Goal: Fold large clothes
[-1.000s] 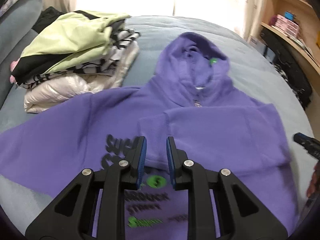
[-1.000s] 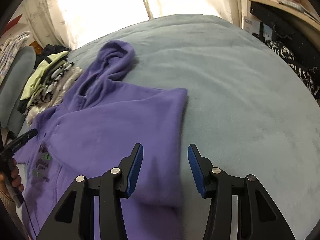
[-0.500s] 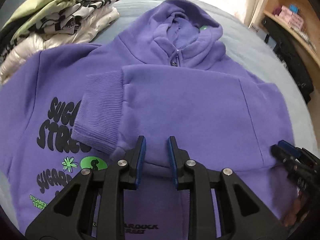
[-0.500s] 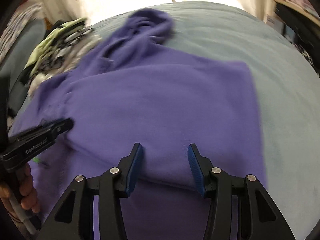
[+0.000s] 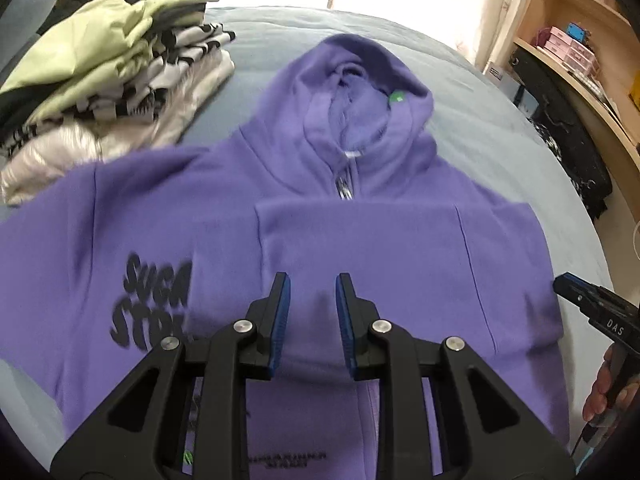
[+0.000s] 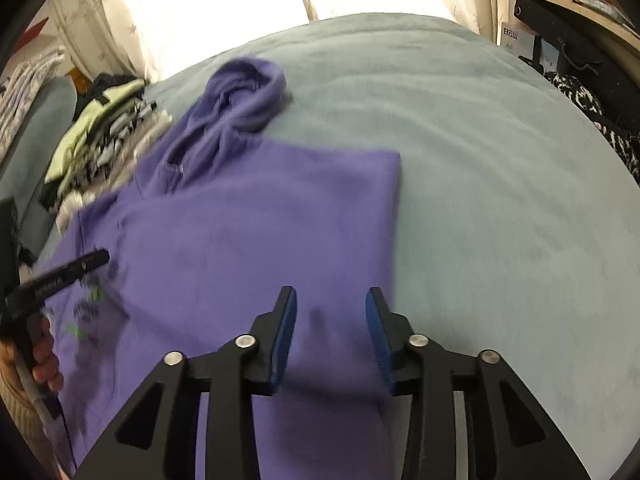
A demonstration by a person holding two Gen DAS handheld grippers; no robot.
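A purple zip hoodie (image 5: pixel 360 248) lies front up on the bed, hood away from me; black and green print shows on its left chest (image 5: pixel 152 300). Its right sleeve is folded across the chest (image 5: pixel 400 264). My left gripper (image 5: pixel 310 308) is open and empty, hovering over the folded sleeve. My right gripper (image 6: pixel 330 328) is open and empty above the hoodie (image 6: pixel 256 240) near its right edge. Each gripper also shows at the edge of the other's view: the right one (image 5: pixel 592 312) and the left one (image 6: pixel 60 276).
A stack of folded clothes (image 5: pixel 104 80), green on top, sits at the far left of the grey-blue bed (image 6: pixel 500 200). Wooden shelves with boxes (image 5: pixel 572 48) and dark bags (image 5: pixel 568 140) stand along the right. Bright curtains hang behind the bed.
Both grippers have pulled back and up from the hoodie; the views show more of the bed. The sleeve stays folded across the chest. Both stay open.
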